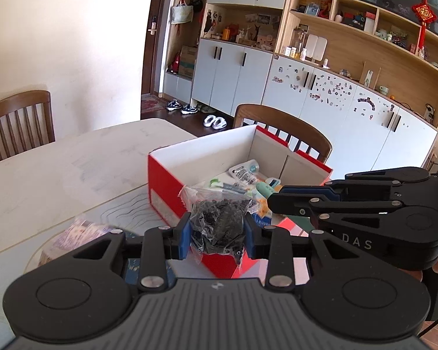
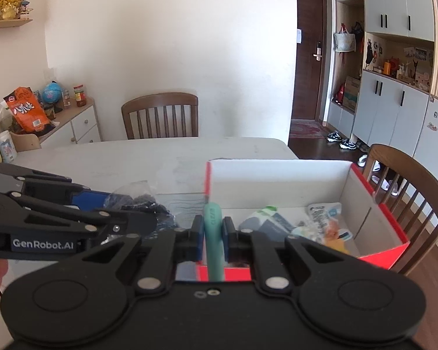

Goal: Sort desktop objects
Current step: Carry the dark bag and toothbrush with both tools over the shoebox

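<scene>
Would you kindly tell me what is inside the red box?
The red box holds several packets, including a white pouch and a green-and-white packet. The grippers hide its near end.

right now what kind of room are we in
Most likely a home dining area beside the entryway. A pale dining table with wooden slat-back chairs fills the foreground, shoes lie on the floor near the front door, and wall cabinets carry stickers and household clutter.

Wooden chairs, wall cabinets
</scene>
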The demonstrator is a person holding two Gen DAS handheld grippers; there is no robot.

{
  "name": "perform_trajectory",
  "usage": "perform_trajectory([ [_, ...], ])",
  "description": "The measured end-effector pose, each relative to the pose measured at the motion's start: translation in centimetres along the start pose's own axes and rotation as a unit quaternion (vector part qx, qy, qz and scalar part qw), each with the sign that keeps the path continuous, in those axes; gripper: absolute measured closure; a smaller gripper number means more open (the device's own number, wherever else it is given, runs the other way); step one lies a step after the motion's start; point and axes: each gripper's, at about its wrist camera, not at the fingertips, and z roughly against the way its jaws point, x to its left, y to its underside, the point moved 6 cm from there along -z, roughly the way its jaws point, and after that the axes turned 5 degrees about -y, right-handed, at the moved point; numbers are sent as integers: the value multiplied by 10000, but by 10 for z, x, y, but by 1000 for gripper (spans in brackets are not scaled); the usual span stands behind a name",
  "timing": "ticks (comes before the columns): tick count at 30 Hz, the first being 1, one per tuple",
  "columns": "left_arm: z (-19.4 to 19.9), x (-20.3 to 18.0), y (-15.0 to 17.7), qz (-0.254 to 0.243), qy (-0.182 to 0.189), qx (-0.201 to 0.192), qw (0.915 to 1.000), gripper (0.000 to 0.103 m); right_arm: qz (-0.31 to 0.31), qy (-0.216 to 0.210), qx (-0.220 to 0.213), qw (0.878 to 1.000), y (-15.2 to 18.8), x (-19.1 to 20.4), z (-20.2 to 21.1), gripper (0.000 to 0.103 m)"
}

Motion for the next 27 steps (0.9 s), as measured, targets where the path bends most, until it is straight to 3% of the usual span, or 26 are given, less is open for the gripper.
perform_trajectory([
  [11, -35, -25, -20, -26, -28, 66, 10000, 69, 27, -63, 146, 9999, -6, -45, -12, 92],
  [27, -87, -43, -31, -201, 29, 565, 9982, 69, 4, -131, 242, 9996, -19, -99, -30, 92],
])
